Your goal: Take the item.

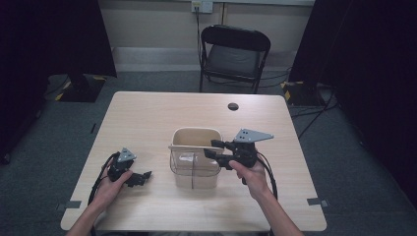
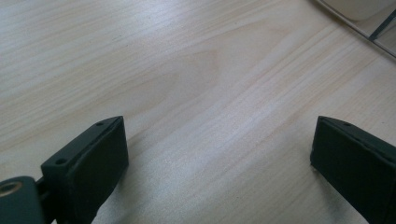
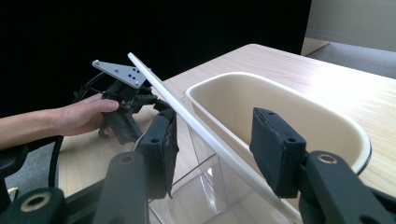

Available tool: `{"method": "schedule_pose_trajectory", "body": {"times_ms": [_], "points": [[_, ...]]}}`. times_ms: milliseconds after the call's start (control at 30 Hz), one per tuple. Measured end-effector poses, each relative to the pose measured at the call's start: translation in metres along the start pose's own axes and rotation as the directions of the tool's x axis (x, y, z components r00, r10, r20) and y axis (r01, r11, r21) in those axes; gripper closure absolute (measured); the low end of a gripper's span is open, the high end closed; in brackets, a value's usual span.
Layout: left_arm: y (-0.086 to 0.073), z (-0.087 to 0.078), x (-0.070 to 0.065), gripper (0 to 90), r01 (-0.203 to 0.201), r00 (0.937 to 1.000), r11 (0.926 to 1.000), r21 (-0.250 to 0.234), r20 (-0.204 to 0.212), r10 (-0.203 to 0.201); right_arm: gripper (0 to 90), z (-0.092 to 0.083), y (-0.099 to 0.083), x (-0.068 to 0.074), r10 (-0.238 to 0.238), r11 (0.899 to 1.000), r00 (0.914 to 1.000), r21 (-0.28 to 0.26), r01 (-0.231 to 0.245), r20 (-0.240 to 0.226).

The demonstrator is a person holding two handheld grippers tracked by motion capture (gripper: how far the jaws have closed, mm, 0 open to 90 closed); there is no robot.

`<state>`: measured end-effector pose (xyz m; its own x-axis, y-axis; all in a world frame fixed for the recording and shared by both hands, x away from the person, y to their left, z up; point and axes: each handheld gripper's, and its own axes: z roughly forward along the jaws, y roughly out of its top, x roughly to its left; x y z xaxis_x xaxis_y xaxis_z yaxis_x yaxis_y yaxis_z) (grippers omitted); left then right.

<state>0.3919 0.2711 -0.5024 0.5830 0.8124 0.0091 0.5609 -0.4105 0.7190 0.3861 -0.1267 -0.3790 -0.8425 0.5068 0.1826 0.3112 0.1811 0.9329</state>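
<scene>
A clear plastic box (image 1: 194, 174) stands mid-table, with a cream tub (image 1: 194, 135) sitting in its top. In the right gripper view a thin white bar (image 3: 187, 116) along the box (image 3: 205, 186) runs beside the tub (image 3: 280, 107). My right gripper (image 1: 212, 149) is at the box's right end. Its jaws (image 3: 217, 135) straddle the bar and stand apart, neither pad touching it. My left gripper (image 1: 146, 175) rests low on the table left of the box, open (image 2: 219, 135) over bare wood. The hand (image 3: 79, 114) holding it is visible beyond the bar.
The wooden table (image 1: 147, 113) has a round cable hole (image 1: 233, 106) near its far edge. A black folding chair (image 1: 235, 54) stands behind the table. Dark curtains and stand bases flank both sides, with cables on the floor at right.
</scene>
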Motion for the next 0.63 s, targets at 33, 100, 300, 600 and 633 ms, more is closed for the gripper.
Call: {"method": "schedule_pose_trajectory", "body": {"times_ms": [33,100,300,600,633], "points": [[0.0,0.0,0.0,3.6,0.001,1.0,1.0,0.0,0.0,-0.001,51.9,0.0,0.0,0.0,0.0,1.0,1.0,0.0,0.0,0.001],[0.0001,-0.0001,0.0003,3.6,-0.004,1.0,1.0,0.001,0.0,0.004,51.9,0.0,0.0,0.0,0.0,1.0,1.0,0.0,0.0,0.0],[0.0,0.0,0.0,3.6,0.001,1.0,1.0,0.0,0.0,-0.001,51.9,0.0,0.0,0.0001,0.0,1.0,1.0,0.0,0.0,0.0],[0.0,0.0,0.0,3.6,0.001,1.0,1.0,0.0,0.0,-0.001,51.9,-0.0001,0.0,0.0002,0.0,1.0,1.0,0.001,0.0,0.001],[0.0,0.0,0.0,3.6,0.0,1.0,1.0,0.0,0.0,0.0,51.9,-0.0001,0.0,0.0003,-0.001,1.0,1.0,0.001,0.001,0.001]]}}
